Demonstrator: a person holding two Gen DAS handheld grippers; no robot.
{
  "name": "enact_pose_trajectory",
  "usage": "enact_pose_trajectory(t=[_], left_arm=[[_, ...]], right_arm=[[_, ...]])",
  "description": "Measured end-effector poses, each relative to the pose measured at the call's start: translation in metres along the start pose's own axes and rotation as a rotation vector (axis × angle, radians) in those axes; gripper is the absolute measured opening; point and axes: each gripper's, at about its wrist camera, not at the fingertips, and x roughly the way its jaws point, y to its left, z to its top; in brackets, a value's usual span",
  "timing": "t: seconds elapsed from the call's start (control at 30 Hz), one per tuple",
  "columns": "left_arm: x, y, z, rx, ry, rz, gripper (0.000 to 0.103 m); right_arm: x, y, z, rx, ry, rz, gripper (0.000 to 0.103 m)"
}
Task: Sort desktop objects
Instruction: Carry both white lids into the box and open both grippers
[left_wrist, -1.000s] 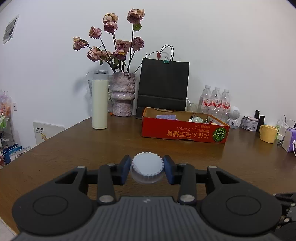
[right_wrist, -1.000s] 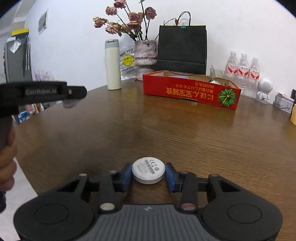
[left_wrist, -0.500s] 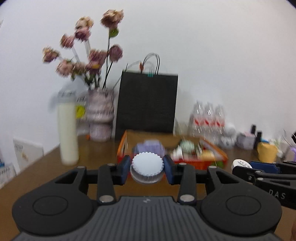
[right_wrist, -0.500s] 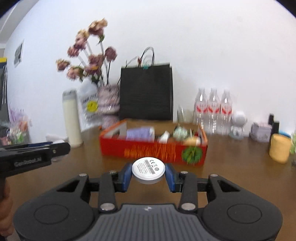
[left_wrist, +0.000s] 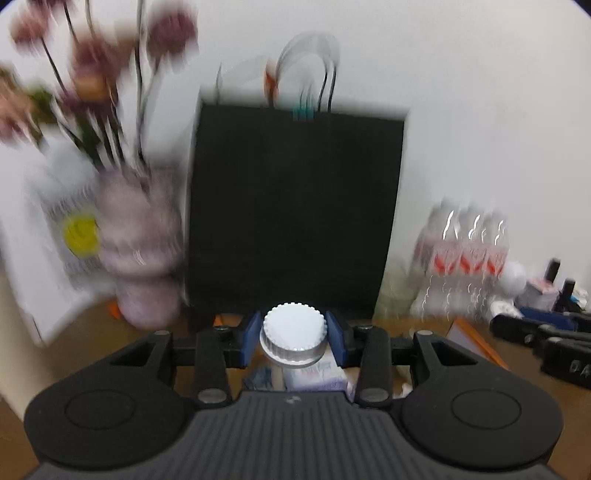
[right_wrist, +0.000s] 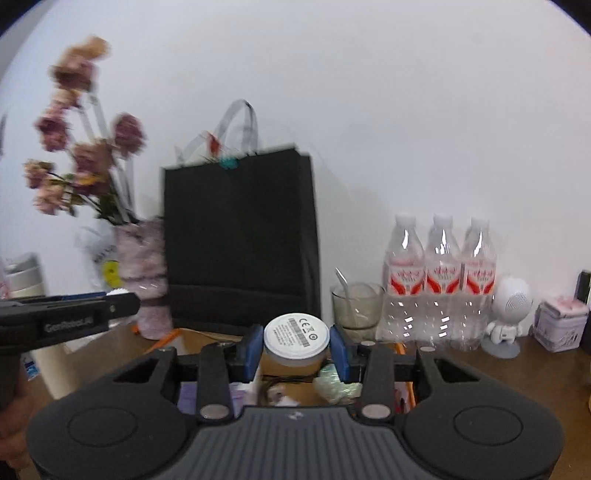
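Note:
My left gripper (left_wrist: 294, 339) is shut on a small jar with a white ribbed lid (left_wrist: 294, 329), held above the box, where a pale purple packet (left_wrist: 314, 374) lies below. My right gripper (right_wrist: 295, 349) is shut on a round white puck with a barcode label (right_wrist: 296, 334), held over the red cardboard box's inside (right_wrist: 288, 391), which holds several small items. The left gripper shows from the side in the right wrist view (right_wrist: 66, 319). The right gripper shows at the right edge of the left wrist view (left_wrist: 546, 339).
A black paper bag (right_wrist: 240, 240) stands just behind the box. A vase of dried roses (right_wrist: 144, 273) stands to its left, three water bottles (right_wrist: 439, 273), a glass cup (right_wrist: 356, 304) and a white robot figurine (right_wrist: 509, 314) to its right, on the brown table (right_wrist: 517, 373).
Both grippers have moved forward from the open table to over the red box, each still holding its object. The bag and vase now loom much closer.

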Motion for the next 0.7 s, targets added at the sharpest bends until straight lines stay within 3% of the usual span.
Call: enact_pose_trajectory(t=[0.1,0.17,0.2,0.3,0.37,0.4,0.47,0.6,0.67,0.7], left_arm=[[0.047,0.013,0.013,0.009,0.157,0.019,0.039],[0.081,0.026,0.016,-0.037,0.32,-0.013,0.039],[0.095,0.032,0.016,-0.071,0.376,0.012,0.039],[0.129,0.031,0.005,0.003,0.519,0.05,0.04],[0.134,0.017,0.001,0.118,0.554,0.059,0.045],[0.134,0.015,0.001,0.109,0.579,0.062,0.05],[0.132,0.014,0.004,0.068,0.634,0.067,0.07],[0.116,0.011,0.019,0.053,0.654,0.061,0.078],[0.1,0.01,0.028,0.046,0.651,0.06,0.094],[0.095,0.008,0.033,0.045,0.656,0.055,0.097]], right_arm=[[0.035,-0.017,0.015,-0.009,0.138,-0.01,0.038],[0.061,-0.029,0.018,0.005,0.277,0.01,0.038],[0.078,-0.037,0.016,0.03,0.362,0.031,0.038],[0.124,-0.046,0.004,0.062,0.588,0.056,0.038],[0.148,-0.047,-0.005,0.062,0.722,0.063,0.038],[0.16,-0.046,-0.011,0.058,0.789,0.062,0.038],[0.173,-0.042,-0.02,0.058,0.859,0.063,0.038],[0.179,-0.028,-0.021,0.029,0.916,0.034,0.044],[0.171,-0.027,-0.009,0.069,0.907,0.026,0.049],[0.164,-0.027,0.0,0.092,0.889,0.025,0.058]])
